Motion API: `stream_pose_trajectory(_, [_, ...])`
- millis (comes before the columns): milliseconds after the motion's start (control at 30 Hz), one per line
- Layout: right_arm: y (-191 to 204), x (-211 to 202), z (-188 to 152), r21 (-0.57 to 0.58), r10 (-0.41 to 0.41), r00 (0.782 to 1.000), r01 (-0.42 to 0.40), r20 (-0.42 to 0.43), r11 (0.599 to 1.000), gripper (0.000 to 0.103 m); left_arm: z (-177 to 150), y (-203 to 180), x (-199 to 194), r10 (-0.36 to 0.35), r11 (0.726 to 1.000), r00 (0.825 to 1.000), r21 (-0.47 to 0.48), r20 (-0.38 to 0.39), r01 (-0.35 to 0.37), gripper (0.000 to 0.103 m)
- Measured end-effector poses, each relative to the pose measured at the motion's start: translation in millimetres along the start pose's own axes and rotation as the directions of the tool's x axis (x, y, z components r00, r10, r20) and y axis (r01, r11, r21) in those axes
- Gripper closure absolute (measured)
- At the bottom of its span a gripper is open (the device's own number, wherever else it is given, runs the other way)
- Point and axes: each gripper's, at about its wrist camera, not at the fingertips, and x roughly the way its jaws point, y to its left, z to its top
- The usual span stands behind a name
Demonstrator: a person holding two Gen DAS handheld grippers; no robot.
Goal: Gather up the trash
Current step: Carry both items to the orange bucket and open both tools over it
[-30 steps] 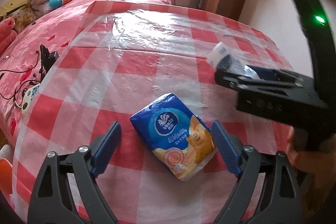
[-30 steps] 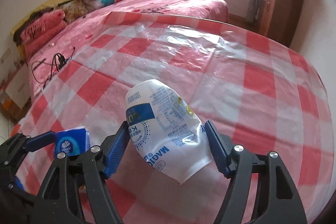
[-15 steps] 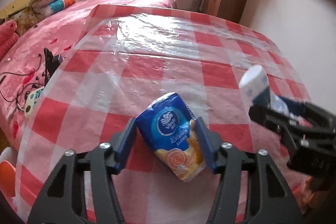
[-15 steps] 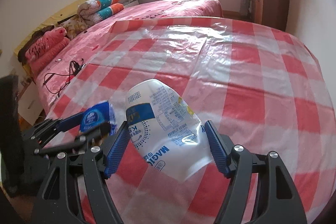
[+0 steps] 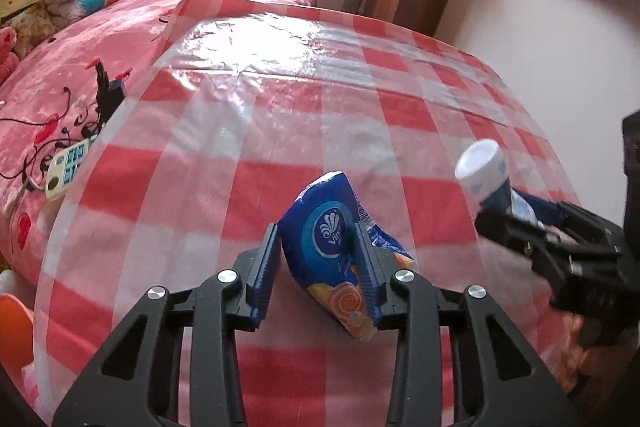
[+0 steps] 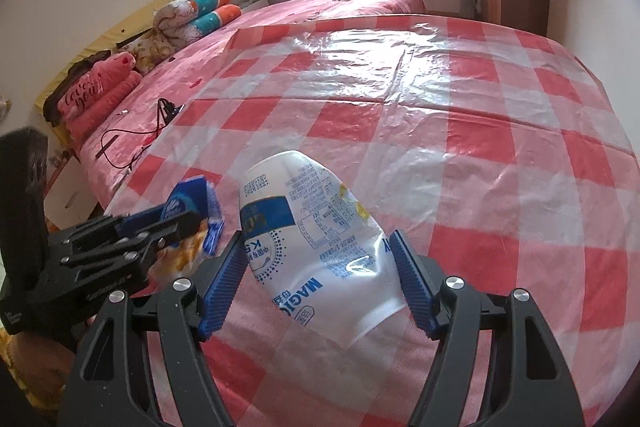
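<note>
Left gripper [image 5: 318, 259]: jaws narrow and closing, blue pads pressed on both sides of a blue tissue pack [image 5: 326, 247], which is squeezed and buckled upward between them; its orange-printed lower end hangs out below the pads, over the red-and-white checked plastic sheet [image 5: 280, 115]. Whether the pack's lower end touches the sheet cannot be told. Right gripper [image 6: 318, 281]: jaws held fairly wide, pads set against the two sides of a crumpled white plastic bottle [image 6: 316, 243] with blue label and printed text; bottle lies slantwise between the pads, one end pointing away from the camera, clear of the sheet. In the left wrist view the same bottle's white end [image 5: 480, 165] juts from the right gripper at the right edge. In the right wrist view the left gripper [image 6: 182, 223] stands just beside, to the left, with the tissue pack [image 6: 192, 199] in its pads. Sheet covers a pink bed [image 5: 60, 83]; black cable [image 6: 132, 143] lies on the bedding to the left.
</note>
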Motion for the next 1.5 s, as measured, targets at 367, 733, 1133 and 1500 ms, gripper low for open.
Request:
stream_pose_trajectory(367, [26, -3, -19, -0.033, 0.035, 0.999, -0.036, -0.029, 0.999, 0.031, -28, 19, -29, -0.087, 0.996, 0.996, -0.033, 0.026, 0.088, 0.077])
stream_pose_trajectory(733, [72, -5, -27, -0.099, 0.081, 0.995, -0.086, -0.053, 0.991, 0.031, -41, 48, -65, -0.077, 0.994, 0.994, -0.071, 0.081, 0.083, 0.078])
stream_pose_trajectory(1133, [127, 1, -30, -0.199, 0.123, 0.988, -0.141, -0.099, 0.97, 0.032, -55, 100, -101, 0.035, 0.992, 0.99, -0.125, 0.134, -0.018, 0.078])
stream_pose_trajectory(1500, [199, 15, -32, -0.325, 0.167, 0.973, -0.212, -0.159, 0.922, 0.032, -79, 163, -130, 0.157, 0.967, 0.977, -0.225, 0.143, -0.122, 0.078])
